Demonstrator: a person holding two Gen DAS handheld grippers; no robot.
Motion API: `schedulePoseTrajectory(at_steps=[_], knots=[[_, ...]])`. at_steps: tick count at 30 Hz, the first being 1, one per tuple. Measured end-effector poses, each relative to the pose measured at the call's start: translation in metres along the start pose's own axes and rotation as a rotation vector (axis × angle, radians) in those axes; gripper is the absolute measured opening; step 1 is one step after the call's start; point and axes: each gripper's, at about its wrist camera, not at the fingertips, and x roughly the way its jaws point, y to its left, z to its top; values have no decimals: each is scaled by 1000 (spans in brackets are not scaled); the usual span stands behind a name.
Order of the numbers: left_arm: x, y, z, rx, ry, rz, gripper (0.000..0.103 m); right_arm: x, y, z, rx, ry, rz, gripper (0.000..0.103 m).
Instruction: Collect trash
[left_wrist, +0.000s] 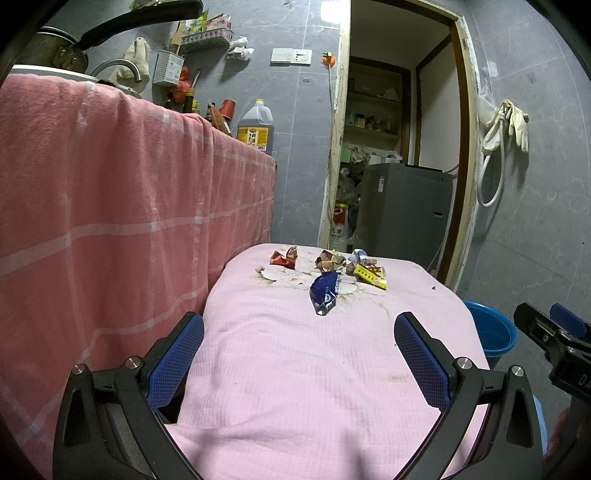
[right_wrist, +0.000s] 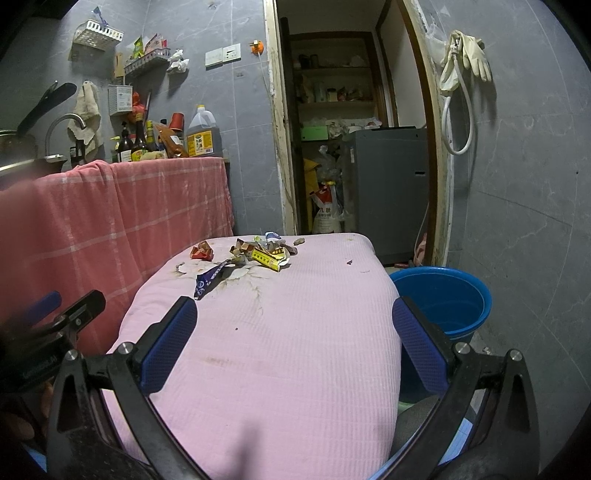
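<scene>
While both grippers hang over the near edge of the tabletop (left_wrist: 295, 369), nothing lies between them and the trash. Left gripper (left_wrist: 299, 325): jaws wide apart, holding nothing. Right gripper (right_wrist: 294, 314): jaws wide apart, holding nothing. Each shows at the side edge of the other's view.

Surroundings: pink quilted cloth covers the tabletop, stained around a faded flower print. Red checked cloth (left_wrist: 110, 206) drapes a higher counter along the left edge. On that counter stand bottles (right_wrist: 136, 144), a red cup (right_wrist: 177, 121) and a large oil jug (right_wrist: 203, 134); a tap (right_wrist: 64, 123) shows further left. Blue bucket (right_wrist: 447, 299) sits on the floor just off the right edge. Grey appliance (right_wrist: 388, 192) stands in the doorway beyond the far edge. Gloves and a white hose (right_wrist: 461, 74) hang on the right wall.

Trash: all bunched near the far edge, well apart from both grippers.
- Blue wrapper (left_wrist: 325, 291), crumpled and long, nearest of the lot, lying on the flower print.
- Red wrapper (left_wrist: 283, 256), crumpled, toward the far left corner, apart from the rest.
- Brown wrapper (left_wrist: 330, 260), crumpled, just behind the blue one.
- Yellow box (left_wrist: 369, 276), flattened, at the right of the bunch, touching other scraps.
- Small crumbs lie loose toward the far right corner.
</scene>
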Motion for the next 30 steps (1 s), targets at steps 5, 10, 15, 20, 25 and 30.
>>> schedulePoseTrajectory(at_steps=[5, 10, 15, 20, 25, 30], knots=[[-3, 0, 2, -1, -1, 0, 101, 0, 1, 0, -1, 0, 0, 103], [-3, 1, 1, -2, -2, 0, 101, 0, 1, -1, -2, -1, 0, 103], [-3, 1, 1, -3, -2, 0, 101, 0, 1, 0, -1, -2, -1, 103], [-3, 1, 1, -3, -2, 0, 101, 0, 1, -1, -2, -1, -1, 103], [-4, 1, 1, -5, -1, 0, 101, 0, 1, -1, -2, -2, 0, 103], [-4, 1, 1, -4, -1, -1, 101, 0, 1, -1, 0, -1, 0, 103]])
